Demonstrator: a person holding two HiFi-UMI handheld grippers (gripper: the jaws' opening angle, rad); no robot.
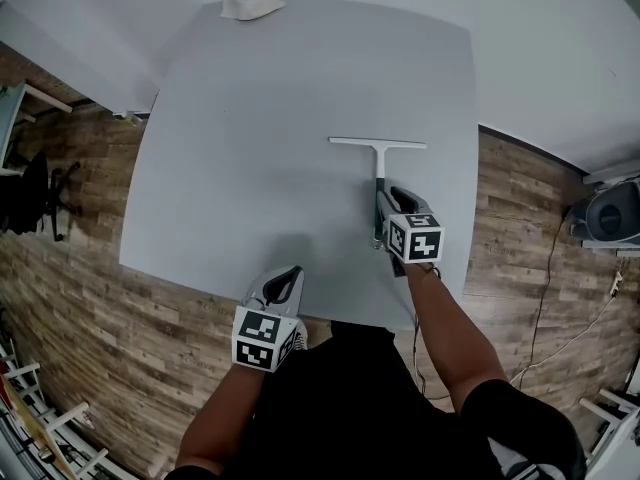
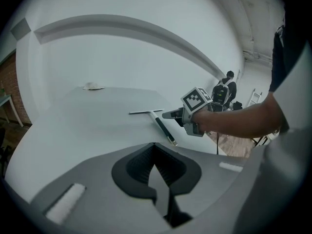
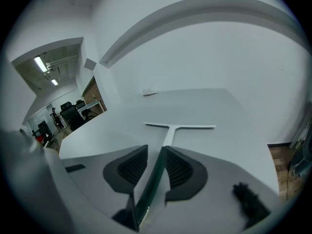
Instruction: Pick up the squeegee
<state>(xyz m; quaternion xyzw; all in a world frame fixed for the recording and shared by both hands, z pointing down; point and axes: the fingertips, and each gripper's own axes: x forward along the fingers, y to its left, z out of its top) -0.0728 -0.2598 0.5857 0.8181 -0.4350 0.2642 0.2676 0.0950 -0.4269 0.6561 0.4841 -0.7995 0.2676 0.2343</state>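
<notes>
Table (image 1: 250,168): a pale grey top is seen from above, bare except for the squeegee and a crumpled white cloth (image 1: 250,6) at the far edge.

Squeegee (image 1: 378,158): it is laid flat near the table's right side, with the blade crosswise at the far end and the dark handle pointed back toward the near edge.

Risk, skewed closing: the handle is judged to sit nearer one pad than the other. If the jaws are closed as they stand, the squeegee could be nudged sideways and swivelled on the smooth top.

Risk, drooping blade: the handle is straddled toward its rear part, so the blade end could sag or twist in the pads once lifted — more so if it is clamped lightly.

Right gripper (image 3: 156,150): the jaws are parted and lowered around the handle, which runs between them. A gap is seen beside one pad, and nothing is clamped yet.

Left gripper (image 2: 154,145): the jaws are pressed together on nothing. It is held over the near table edge, well apart from the squeegee.
</notes>
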